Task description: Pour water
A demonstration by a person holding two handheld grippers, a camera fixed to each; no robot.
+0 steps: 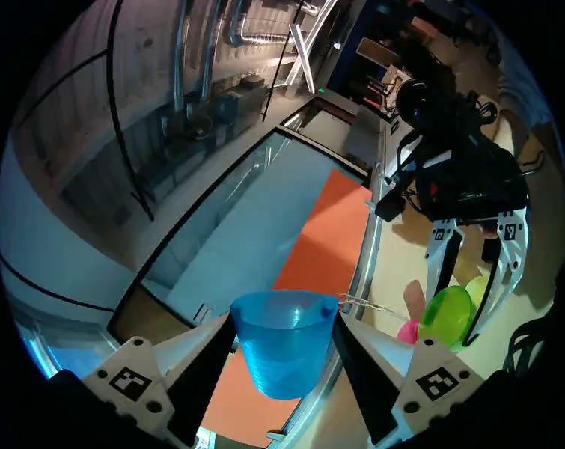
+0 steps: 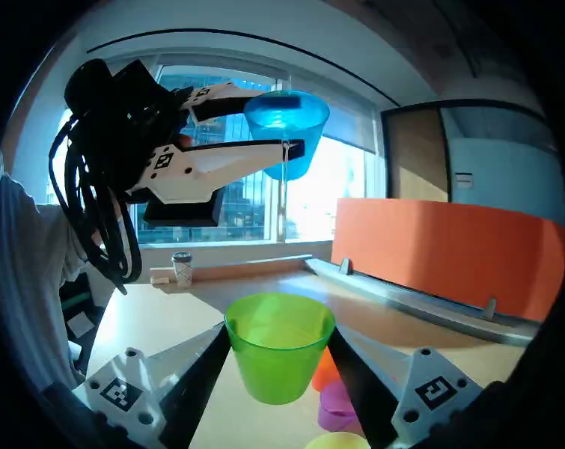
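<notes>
My left gripper (image 1: 282,320) is shut on a translucent blue cup (image 1: 283,352), held high and tipped over. A thin stream of water (image 1: 368,304) leaves its rim. In the right gripper view the left gripper (image 2: 286,123) and the blue cup (image 2: 286,133) hang above and beyond a green cup (image 2: 280,344), with a thread of water (image 2: 284,161) falling from the blue cup. My right gripper (image 2: 278,329) is shut on the green cup, upright over the table. In the left gripper view the right gripper (image 1: 462,307) holds the green cup (image 1: 447,314) below.
Orange (image 2: 327,372), purple (image 2: 339,408) and yellow (image 2: 338,441) cups stand on the wooden table (image 2: 162,314) under the green cup. A paper cup (image 2: 182,268) stands by the window. An orange partition (image 2: 447,247) runs along the table's right side. A person's sleeve (image 2: 28,284) is at left.
</notes>
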